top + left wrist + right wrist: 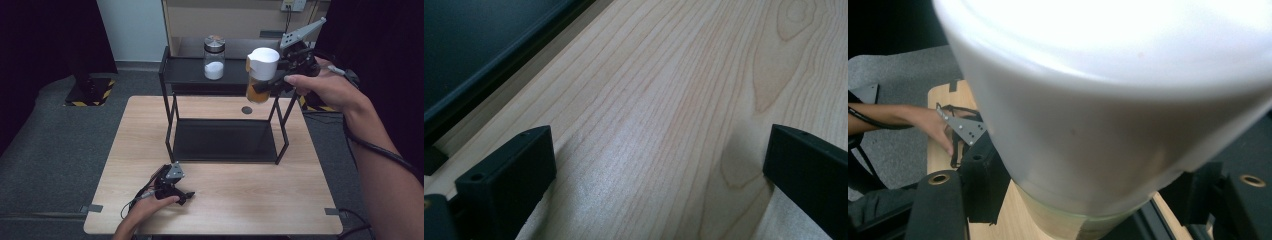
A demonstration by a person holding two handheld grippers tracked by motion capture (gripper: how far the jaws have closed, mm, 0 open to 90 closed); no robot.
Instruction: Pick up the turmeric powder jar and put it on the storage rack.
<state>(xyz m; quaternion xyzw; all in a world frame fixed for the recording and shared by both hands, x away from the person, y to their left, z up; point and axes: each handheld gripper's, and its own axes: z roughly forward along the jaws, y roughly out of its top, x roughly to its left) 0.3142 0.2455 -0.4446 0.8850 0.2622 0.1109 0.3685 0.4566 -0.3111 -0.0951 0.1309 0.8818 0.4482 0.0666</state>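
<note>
One jar (261,75) between right tongs (272,85) (clamped)

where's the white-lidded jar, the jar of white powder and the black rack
white-lidded jar (263,62), high view, on its white lid
jar of white powder (214,70), high view, on the powder
black rack (186,70), high view, on its top shelf

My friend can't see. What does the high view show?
The right claw holds a white-lidded jar beside a black rack's top shelf, where another jar of white powder stands. The left claw rests open on the wooden table.
</note>
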